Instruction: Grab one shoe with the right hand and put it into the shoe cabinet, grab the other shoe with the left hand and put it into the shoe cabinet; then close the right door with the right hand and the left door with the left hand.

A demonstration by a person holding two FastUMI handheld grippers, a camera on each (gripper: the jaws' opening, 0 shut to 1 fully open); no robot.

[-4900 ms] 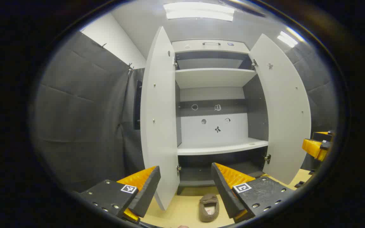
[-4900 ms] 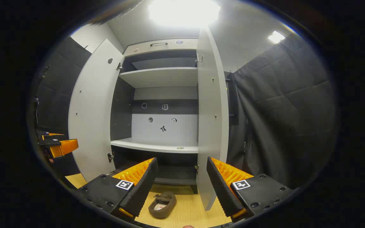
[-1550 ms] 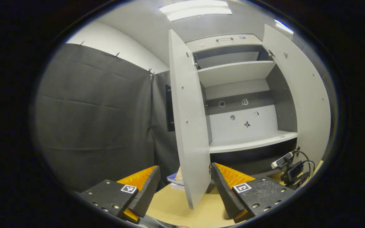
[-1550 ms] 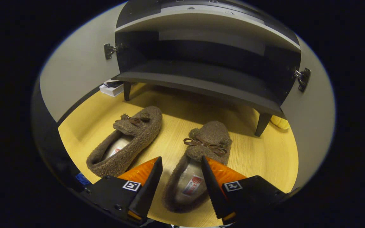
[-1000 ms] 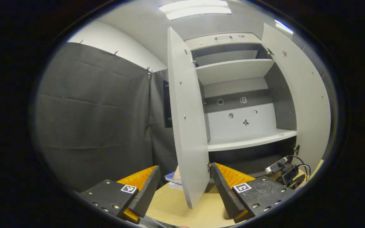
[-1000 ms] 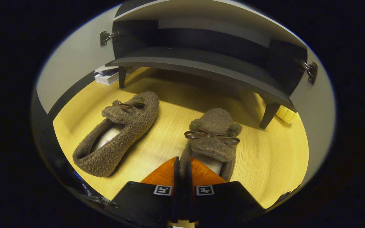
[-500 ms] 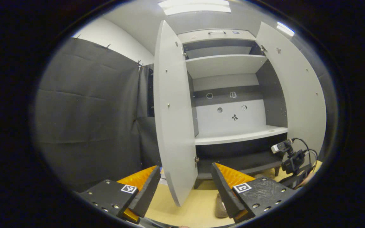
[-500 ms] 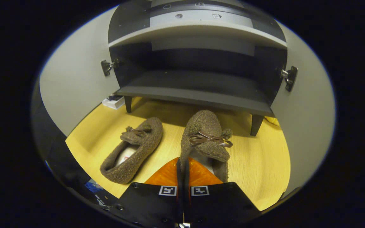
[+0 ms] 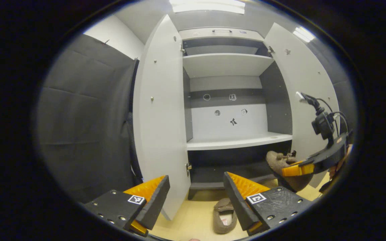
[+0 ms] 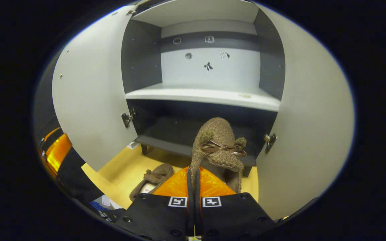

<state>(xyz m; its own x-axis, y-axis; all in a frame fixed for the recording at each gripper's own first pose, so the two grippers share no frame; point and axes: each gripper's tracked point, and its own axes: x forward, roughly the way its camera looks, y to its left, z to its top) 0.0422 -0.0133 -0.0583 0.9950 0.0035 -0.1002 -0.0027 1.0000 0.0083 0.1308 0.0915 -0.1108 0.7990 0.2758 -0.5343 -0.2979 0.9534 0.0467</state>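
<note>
The shoe cabinet [image 10: 209,95] stands with both doors swung wide and its shelves bare. The right claw [image 10: 193,182], clamped on the heel rim of one brown shoe [image 10: 218,144], holds it up just in front of the dark bottom shelf [image 10: 179,134]. The left claw [image 9: 196,201] has its fingers apart, and the other shoe [image 9: 224,219] lies on the floor [image 9: 193,221] just beyond it, between the doors.

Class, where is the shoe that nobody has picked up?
The shoe lies on the floor before the open cabinet, below the left door.
</note>
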